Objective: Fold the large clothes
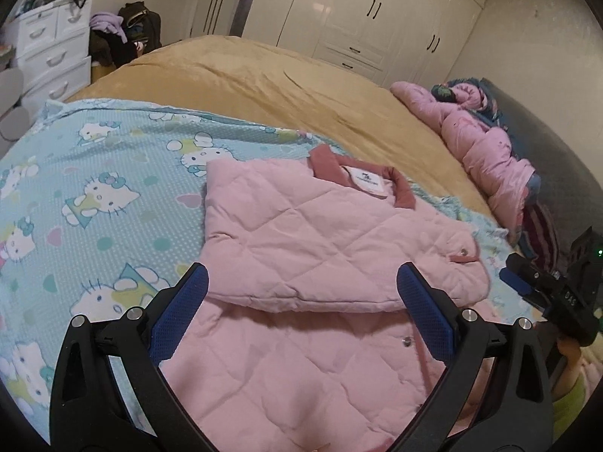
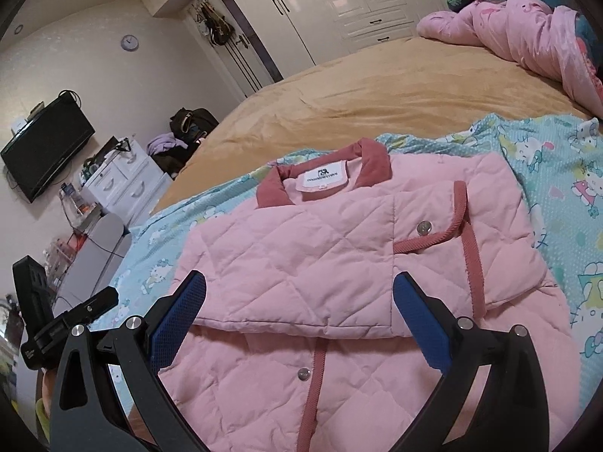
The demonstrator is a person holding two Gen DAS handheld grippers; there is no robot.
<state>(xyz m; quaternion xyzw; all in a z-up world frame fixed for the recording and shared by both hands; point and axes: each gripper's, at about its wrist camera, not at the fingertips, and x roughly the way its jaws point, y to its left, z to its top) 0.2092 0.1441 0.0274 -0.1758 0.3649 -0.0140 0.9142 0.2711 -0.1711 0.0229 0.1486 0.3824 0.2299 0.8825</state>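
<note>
Hovering both wide-open, empty grippers, left gripper point(image 1: 301, 301) and right gripper point(image 2: 299, 301), over the pink quilted jacket point(image 2: 339, 248), I judge its sides folded in across the middle of the frame, the final bottom-up fold left.

Jacket point(image 2: 339, 263) folded on sheet point(image 2: 546, 173), sheet on bed point(image 2: 377, 86). Collar point(image 2: 324, 173) at far end. Crumpled quilt point(image 2: 527, 26) behind, far right. Drawers point(image 2: 124, 180) beside bed, left.
</note>
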